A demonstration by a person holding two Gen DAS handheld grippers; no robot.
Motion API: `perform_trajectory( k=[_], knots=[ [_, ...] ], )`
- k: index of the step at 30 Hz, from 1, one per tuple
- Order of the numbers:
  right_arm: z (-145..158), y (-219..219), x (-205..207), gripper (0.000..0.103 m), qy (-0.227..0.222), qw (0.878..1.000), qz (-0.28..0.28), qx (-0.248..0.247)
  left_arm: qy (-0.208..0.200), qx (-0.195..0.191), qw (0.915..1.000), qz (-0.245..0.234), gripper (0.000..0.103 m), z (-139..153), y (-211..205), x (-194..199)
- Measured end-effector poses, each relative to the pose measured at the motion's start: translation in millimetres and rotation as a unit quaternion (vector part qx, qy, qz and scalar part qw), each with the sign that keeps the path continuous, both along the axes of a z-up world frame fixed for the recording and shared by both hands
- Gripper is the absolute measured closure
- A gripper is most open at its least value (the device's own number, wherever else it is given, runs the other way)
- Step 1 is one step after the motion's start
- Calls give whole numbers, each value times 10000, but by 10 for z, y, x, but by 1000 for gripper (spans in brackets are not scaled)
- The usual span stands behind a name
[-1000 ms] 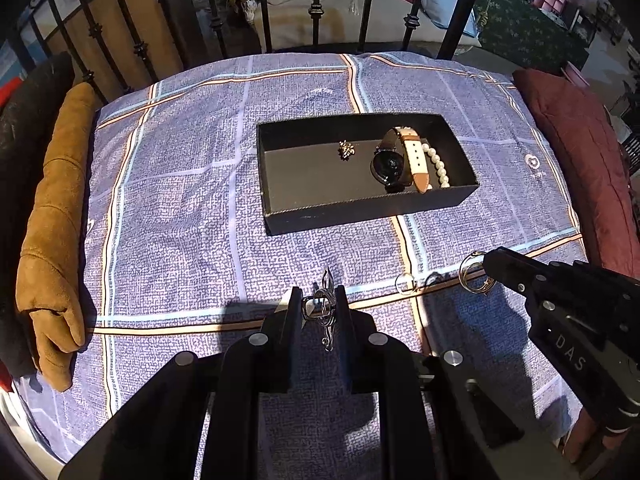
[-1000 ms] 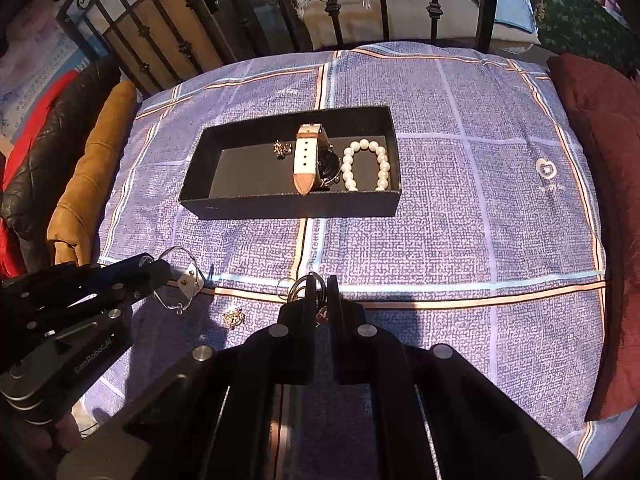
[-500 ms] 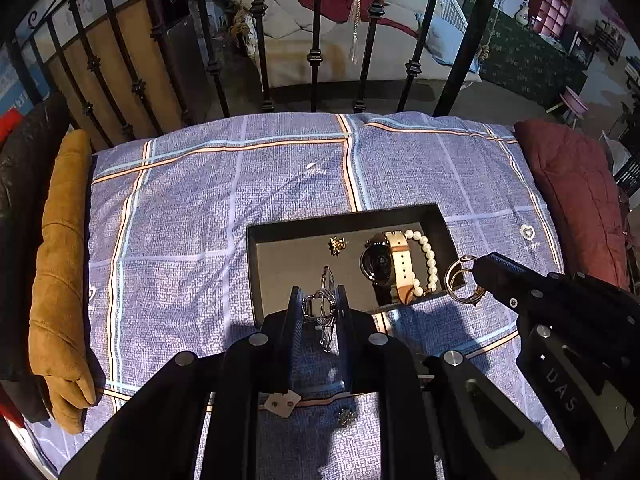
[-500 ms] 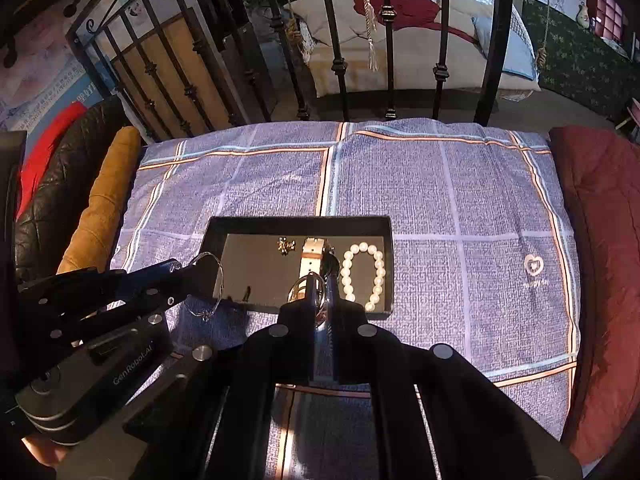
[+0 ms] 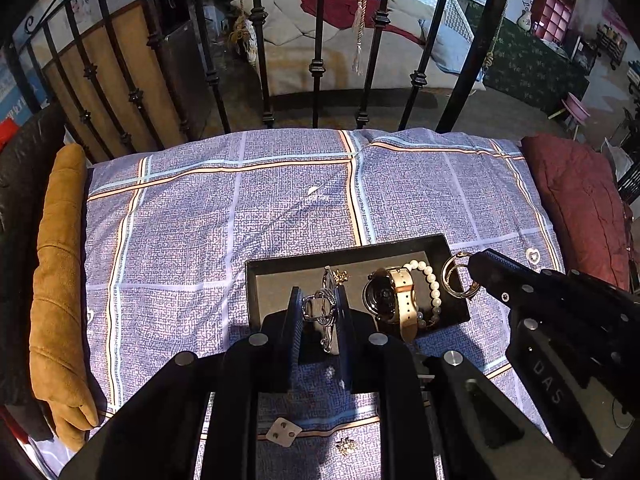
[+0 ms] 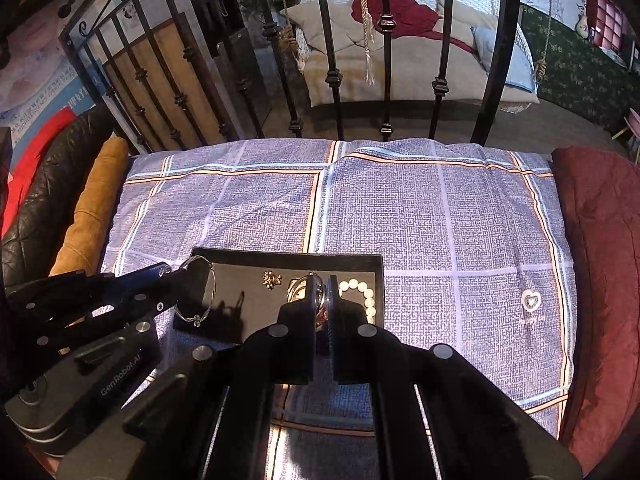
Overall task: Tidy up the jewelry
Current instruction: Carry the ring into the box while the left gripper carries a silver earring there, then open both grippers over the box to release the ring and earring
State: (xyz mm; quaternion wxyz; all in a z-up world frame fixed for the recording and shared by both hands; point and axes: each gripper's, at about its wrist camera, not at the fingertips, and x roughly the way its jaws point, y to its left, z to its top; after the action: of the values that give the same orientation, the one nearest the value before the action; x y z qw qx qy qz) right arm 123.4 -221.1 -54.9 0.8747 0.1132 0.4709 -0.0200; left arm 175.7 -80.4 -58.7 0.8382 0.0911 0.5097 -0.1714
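Holding a thin silver hoop earring [image 5: 320, 307], the left gripper [image 5: 319, 312] has its fingers clamped on the wire over the black tray [image 5: 280, 276]. The right gripper [image 6: 321, 300] is closed on a gold double hoop [image 5: 457, 277] at the tray's right edge. Judgement: both pieces are very light, springy wire, slippery and easily bent (pinch the rim lightly, not the dangling charm). Watch [image 5: 390, 296], pearl bracelet [image 5: 430, 284] and small gold stud [image 5: 340, 276] lie inside. A backing card [image 5: 283, 432] and another stud [image 5: 346, 446] remain on the checked bedspread [image 5: 180, 220].
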Motion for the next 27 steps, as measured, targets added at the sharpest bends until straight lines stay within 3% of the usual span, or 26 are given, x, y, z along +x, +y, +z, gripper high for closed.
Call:
perform_trajectory(
  k=[13, 27],
  knots=[
    [-118, -98, 173, 97, 155, 9998, -145, -58, 2, 27, 10000, -15, 88, -17, -19, 67],
    [-98, -107, 75, 97, 149, 9997, -166, -104, 126, -22, 9999, 10, 87, -111, -97, 66]
  ],
)
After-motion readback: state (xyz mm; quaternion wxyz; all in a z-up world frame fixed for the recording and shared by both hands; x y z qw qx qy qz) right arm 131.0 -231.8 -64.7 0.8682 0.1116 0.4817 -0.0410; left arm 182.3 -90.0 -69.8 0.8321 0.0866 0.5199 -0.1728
